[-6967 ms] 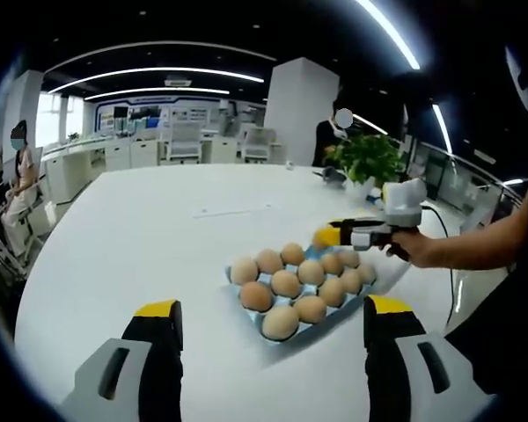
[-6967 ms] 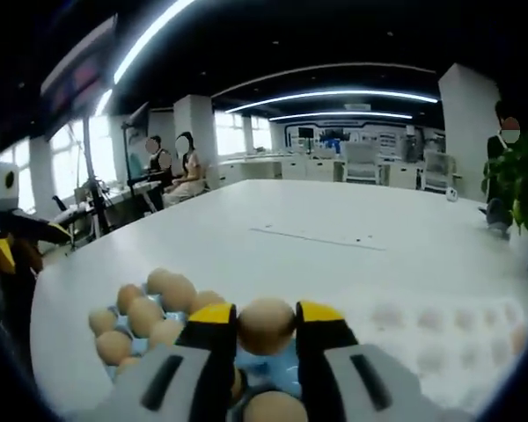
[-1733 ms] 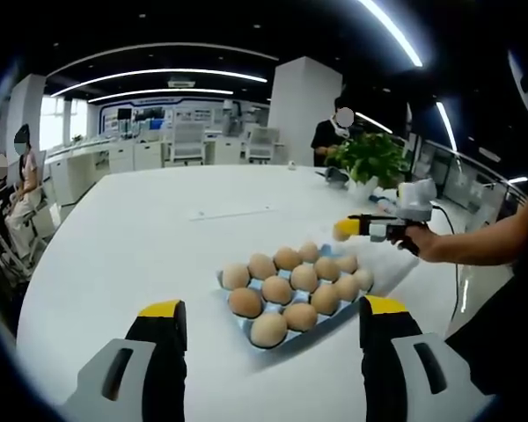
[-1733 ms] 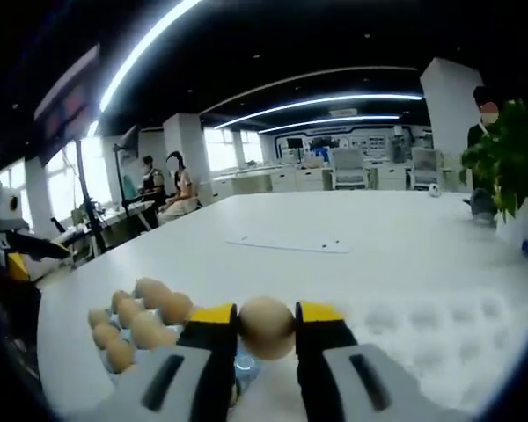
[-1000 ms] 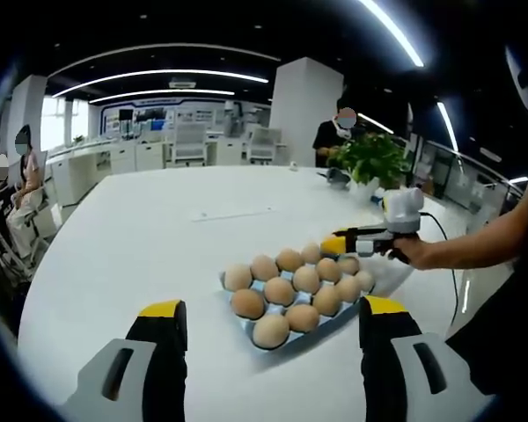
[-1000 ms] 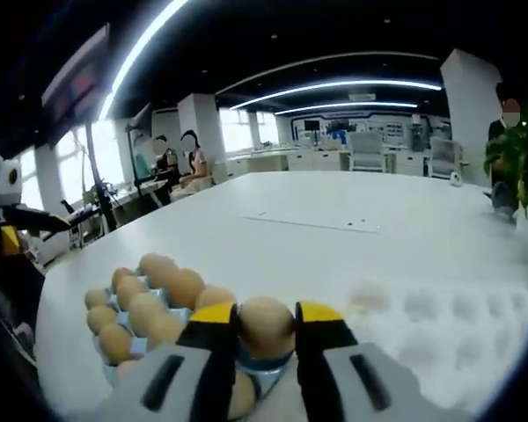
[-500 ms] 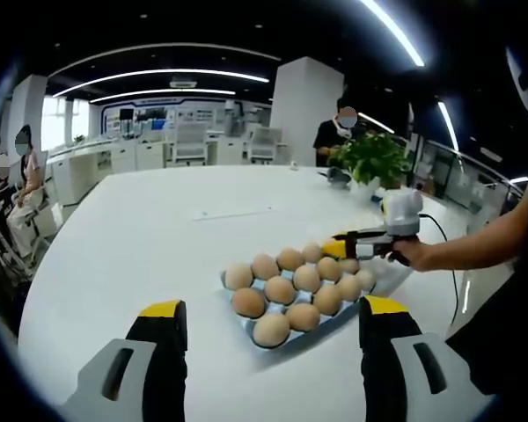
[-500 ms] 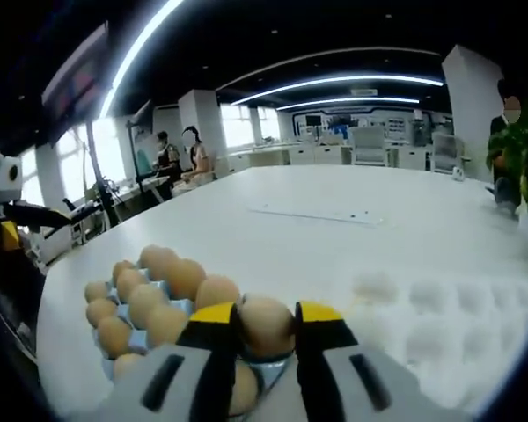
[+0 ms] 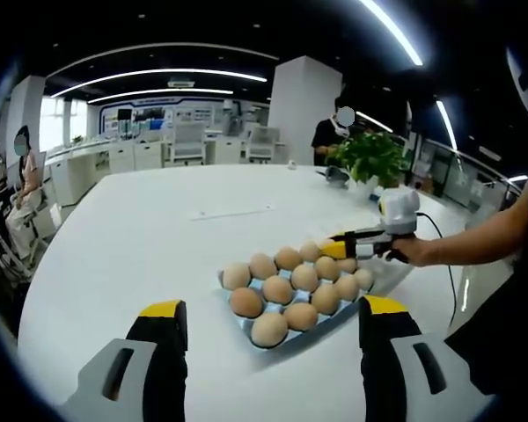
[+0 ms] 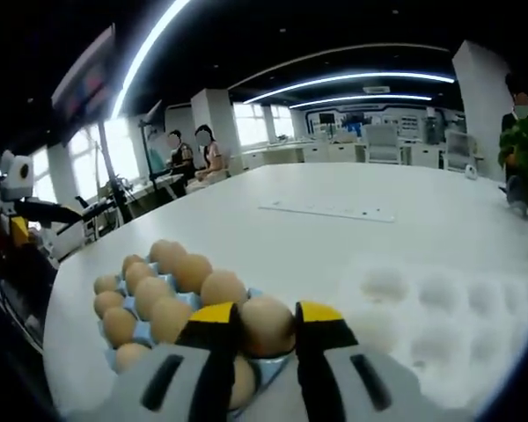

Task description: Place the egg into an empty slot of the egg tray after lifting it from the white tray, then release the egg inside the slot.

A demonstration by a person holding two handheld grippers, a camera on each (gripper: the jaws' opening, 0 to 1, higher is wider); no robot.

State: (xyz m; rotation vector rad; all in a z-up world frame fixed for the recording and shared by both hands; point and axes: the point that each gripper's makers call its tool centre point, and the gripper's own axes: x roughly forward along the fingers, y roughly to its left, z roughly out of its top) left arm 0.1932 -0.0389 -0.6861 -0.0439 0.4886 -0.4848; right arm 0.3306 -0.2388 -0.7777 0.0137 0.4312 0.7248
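A blue egg tray [image 9: 231, 282] holding several brown eggs lies on the white table [image 9: 141, 237], just beyond my left gripper [image 9: 271, 308], which stands open with nothing between its jaws. At the tray's far right corner a hand [image 9: 421, 251] holds my right gripper [image 9: 339, 248]. In the right gripper view that gripper [image 10: 267, 316] is shut on a brown egg [image 10: 266, 332], low over the edge of the egg tray [image 10: 148, 334]. The white tray [image 10: 440, 303] with empty hollows lies to the right. My left gripper [image 10: 18, 224] shows at the far left edge.
A potted plant [image 9: 370, 156] stands at the table's far right. A thin paper strip [image 9: 233, 211] lies mid-table. People sit at desks beyond the table [image 10: 198, 154], and one stands by the white pillar [image 9: 339, 132].
My right gripper has carried the egg lower and closer over the blue tray's edge, still shut on it. The left gripper has stayed where it was, open.
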